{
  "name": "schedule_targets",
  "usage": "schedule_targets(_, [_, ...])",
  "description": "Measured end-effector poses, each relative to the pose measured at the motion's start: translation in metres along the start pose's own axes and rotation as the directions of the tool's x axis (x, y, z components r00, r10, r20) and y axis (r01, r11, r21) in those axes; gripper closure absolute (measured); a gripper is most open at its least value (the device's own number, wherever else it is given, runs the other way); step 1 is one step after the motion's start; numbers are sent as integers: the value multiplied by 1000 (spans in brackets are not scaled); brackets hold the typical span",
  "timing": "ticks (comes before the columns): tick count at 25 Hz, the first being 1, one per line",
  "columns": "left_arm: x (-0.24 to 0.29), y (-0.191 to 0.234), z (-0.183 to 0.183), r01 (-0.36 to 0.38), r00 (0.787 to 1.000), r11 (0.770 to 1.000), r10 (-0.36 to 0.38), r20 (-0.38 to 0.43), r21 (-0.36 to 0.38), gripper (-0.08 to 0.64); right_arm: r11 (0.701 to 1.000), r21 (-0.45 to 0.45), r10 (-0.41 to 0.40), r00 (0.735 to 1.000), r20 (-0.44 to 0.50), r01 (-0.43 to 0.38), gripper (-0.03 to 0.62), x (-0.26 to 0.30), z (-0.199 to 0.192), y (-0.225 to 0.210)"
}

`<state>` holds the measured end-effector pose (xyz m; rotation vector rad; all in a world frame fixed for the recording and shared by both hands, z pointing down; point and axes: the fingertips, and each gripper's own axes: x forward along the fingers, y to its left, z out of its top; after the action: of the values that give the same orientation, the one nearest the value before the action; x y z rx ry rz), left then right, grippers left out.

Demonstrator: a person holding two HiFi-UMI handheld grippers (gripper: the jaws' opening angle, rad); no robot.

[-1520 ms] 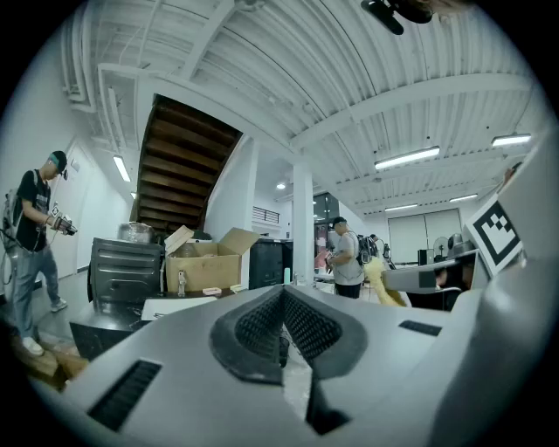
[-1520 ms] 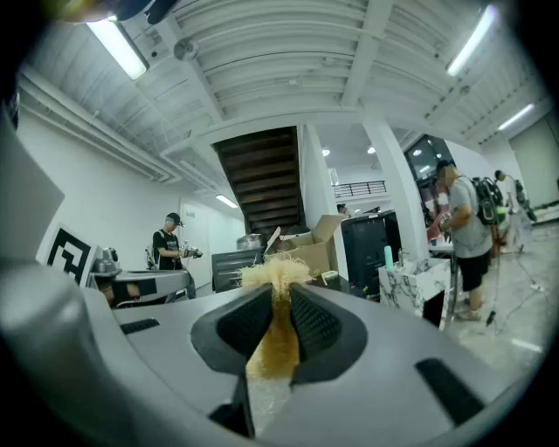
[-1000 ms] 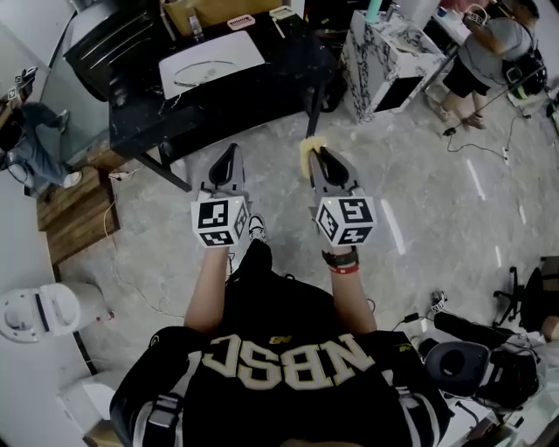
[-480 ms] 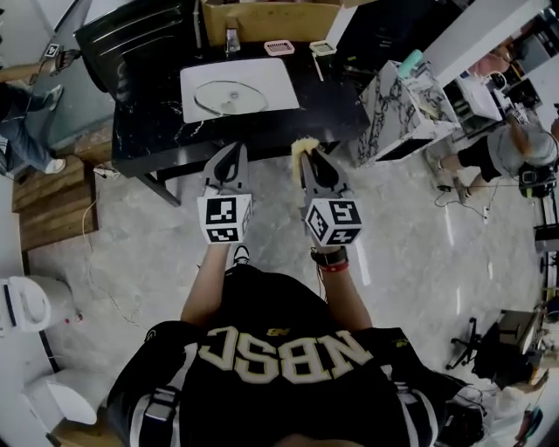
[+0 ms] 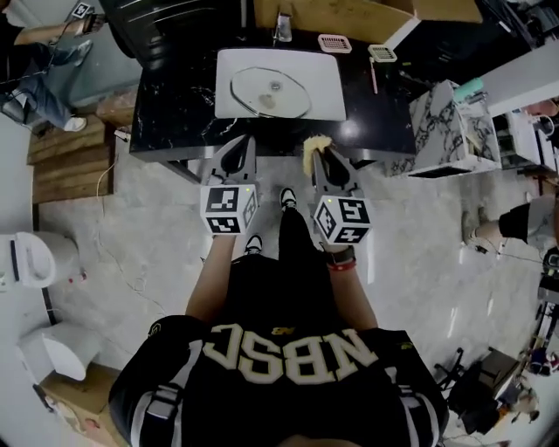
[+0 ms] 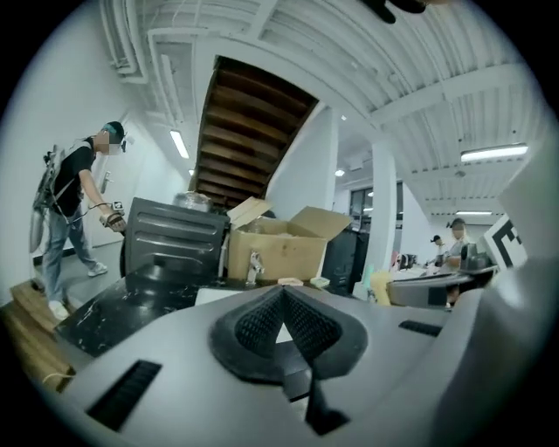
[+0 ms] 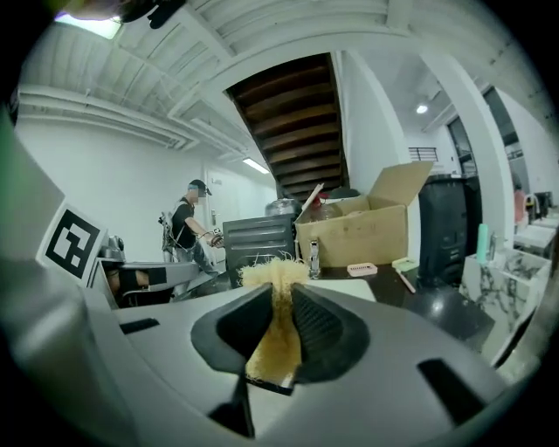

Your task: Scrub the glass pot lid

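The glass pot lid (image 5: 270,92) lies flat on a white mat (image 5: 327,96) on the black marble table (image 5: 175,122), ahead of both grippers in the head view. My right gripper (image 5: 319,147) is shut on a yellow fibrous scrubber (image 5: 313,145), held over the table's near edge; the same scrubber (image 7: 278,327) stands pinched between the pads in the right gripper view. My left gripper (image 5: 241,146) is shut with nothing between its pads (image 6: 262,321), level with the right one and just short of the mat.
A cardboard box (image 5: 349,16) and a small bottle (image 5: 281,26) stand at the table's back. A pink soap dish (image 5: 334,43) and a brush (image 5: 381,55) lie beside them. A white marble block (image 5: 445,131) stands right of the table. A person (image 6: 74,209) stands beyond the table.
The person holding the grippers has walked up to the table. The lid and mat have come closer and more central, and both grippers now reach the table's near edge, still shut.
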<state>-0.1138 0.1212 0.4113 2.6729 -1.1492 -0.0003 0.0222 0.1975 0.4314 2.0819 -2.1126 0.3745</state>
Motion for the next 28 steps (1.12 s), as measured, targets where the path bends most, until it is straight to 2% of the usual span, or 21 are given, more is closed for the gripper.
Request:
schedule_targets(2, [19, 15, -8, -63, 997, 998, 64, -45, 3, 548, 998, -64, 24, 1000, -6, -25, 520, 28, 5, -11])
schedule_targets(4, [39, 32, -7, -121, 991, 993, 121, -52, 13, 548, 990, -123, 75, 997, 4, -74, 520, 59, 18, -15])
schedule_targets(6, [57, 46, 2, -159, 986, 987, 160, -47, 24, 546, 983, -124, 140, 990, 26, -135, 520, 92, 36, -17])
schedule_targets(10, [98, 55, 17, -148, 988, 988, 150, -46, 41, 546, 965, -114, 242, 970, 37, -236, 520, 149, 61, -31])
schedule_targets(13, [126, 57, 15, -141, 988, 989, 144, -58, 48, 546, 944, -108, 314, 949, 5, -312, 520, 180, 62, -40])
schedule_targets(16, [144, 63, 11, -178, 981, 983, 181, -73, 44, 546, 917, -110, 383, 923, -34, -385, 520, 202, 55, -43])
schedule_targets(18, [151, 73, 5, -224, 969, 974, 226, -102, 27, 546, 904, -98, 412, 909, -57, -416, 520, 215, 51, -46])
schedule_targets(21, [158, 90, -22, -274, 937, 962, 264, -230, -12, 546, 888, -83, 443, 890, -109, -452, 520, 229, 39, -48])
schedule_targets(24, [166, 110, -49, -303, 903, 951, 269, -335, -54, 546, 868, -74, 476, 865, -158, -491, 520, 245, 26, -43])
schedule_targets(28, [180, 133, -73, -291, 865, 955, 238, -443, -56, 545, 848, -38, 507, 830, -232, -528, 518, 266, 0, -33])
